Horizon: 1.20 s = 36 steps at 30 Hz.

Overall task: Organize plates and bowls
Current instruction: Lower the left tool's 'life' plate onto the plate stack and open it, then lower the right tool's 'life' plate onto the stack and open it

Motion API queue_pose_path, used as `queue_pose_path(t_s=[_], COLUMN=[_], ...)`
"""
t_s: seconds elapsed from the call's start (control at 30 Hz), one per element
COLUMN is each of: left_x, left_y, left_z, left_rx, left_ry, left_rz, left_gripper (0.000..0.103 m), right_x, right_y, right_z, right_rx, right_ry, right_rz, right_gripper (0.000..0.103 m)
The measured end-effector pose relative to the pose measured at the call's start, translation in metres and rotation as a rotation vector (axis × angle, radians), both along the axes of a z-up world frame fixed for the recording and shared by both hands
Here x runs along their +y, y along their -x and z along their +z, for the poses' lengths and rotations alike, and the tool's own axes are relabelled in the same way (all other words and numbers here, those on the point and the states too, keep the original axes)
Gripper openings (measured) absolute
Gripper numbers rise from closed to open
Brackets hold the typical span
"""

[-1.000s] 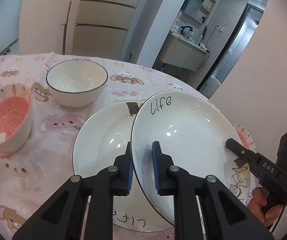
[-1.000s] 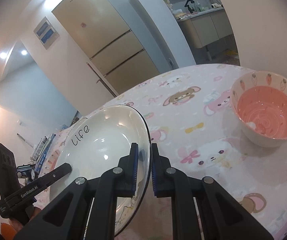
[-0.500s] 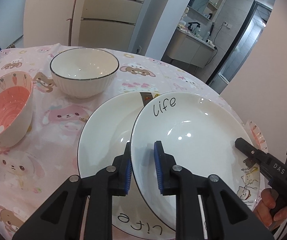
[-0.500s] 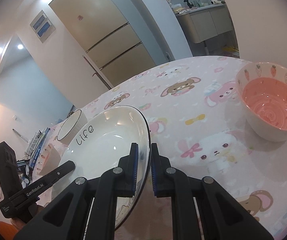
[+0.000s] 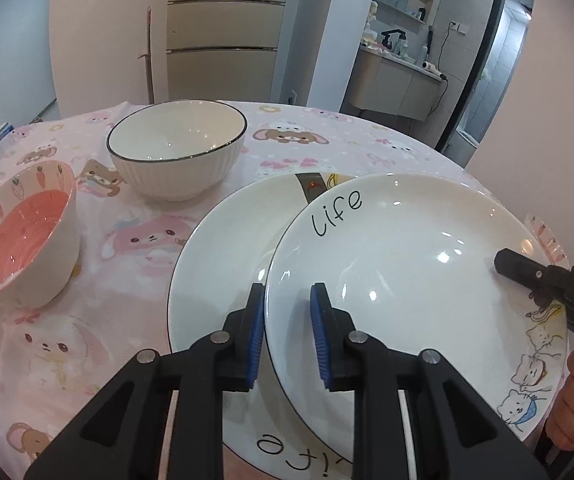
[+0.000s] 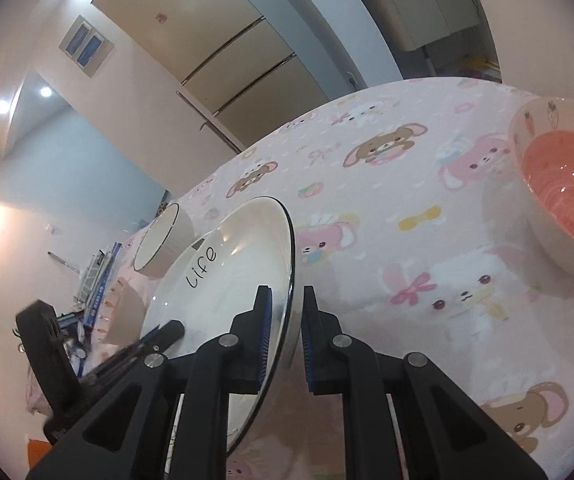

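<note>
A white "life" plate with a black rim (image 5: 399, 264) is held between both grippers, over a second "life" plate (image 5: 223, 264) that lies on the table. My left gripper (image 5: 287, 336) is shut on the held plate's near rim. My right gripper (image 6: 285, 340) is shut on the opposite rim; the plate (image 6: 223, 280) shows tilted in the right wrist view. The right gripper's finger (image 5: 527, 270) shows at the plate's right edge in the left wrist view.
A white ribbed bowl (image 5: 177, 148) stands behind the plates, also in the right wrist view (image 6: 163, 240). A pink carrot-pattern bowl (image 5: 23, 236) sits left. Another pink bowl (image 6: 563, 192) stands to the right. A cartoon-cat plate (image 5: 535, 364) lies under the held plate. Pink tablecloth (image 6: 407, 200).
The held plate has come lower and flatter over the lower plate. Both grippers keep their hold on its rim.
</note>
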State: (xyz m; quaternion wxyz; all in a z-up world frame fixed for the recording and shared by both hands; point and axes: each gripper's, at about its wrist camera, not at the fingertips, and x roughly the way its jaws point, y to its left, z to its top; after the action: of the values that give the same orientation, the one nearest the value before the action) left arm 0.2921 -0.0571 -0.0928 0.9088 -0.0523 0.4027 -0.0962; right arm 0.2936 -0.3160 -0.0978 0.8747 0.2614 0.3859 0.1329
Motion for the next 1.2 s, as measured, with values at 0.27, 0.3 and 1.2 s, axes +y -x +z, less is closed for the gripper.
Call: queue_pose_path(t_s=[0.27, 0.3, 1.2], left_x=[0.007, 0.008, 0.055], left_y=[-0.001, -0.001, 0.008], left_z=[0.001, 0.003, 0.029], left_rx=[-0.007, -0.014, -0.083], left_ry=[0.006, 0.010, 0.117], left_rz=[0.026, 0.042, 0.152], left_gripper=[0.019, 0.019, 0.056], right_x=[0.004, 0.005, 0.039], right_y=[0.002, 0.000, -0.011], right_z=[0.005, 0.007, 0.004], right_rx=[-0.019, -0.020, -0.021], right_ry=[0.059, 0.073, 0.249], right_rz=[-0.059, -0.066, -0.031], right_gripper=[0.011, 0.011, 0.015])
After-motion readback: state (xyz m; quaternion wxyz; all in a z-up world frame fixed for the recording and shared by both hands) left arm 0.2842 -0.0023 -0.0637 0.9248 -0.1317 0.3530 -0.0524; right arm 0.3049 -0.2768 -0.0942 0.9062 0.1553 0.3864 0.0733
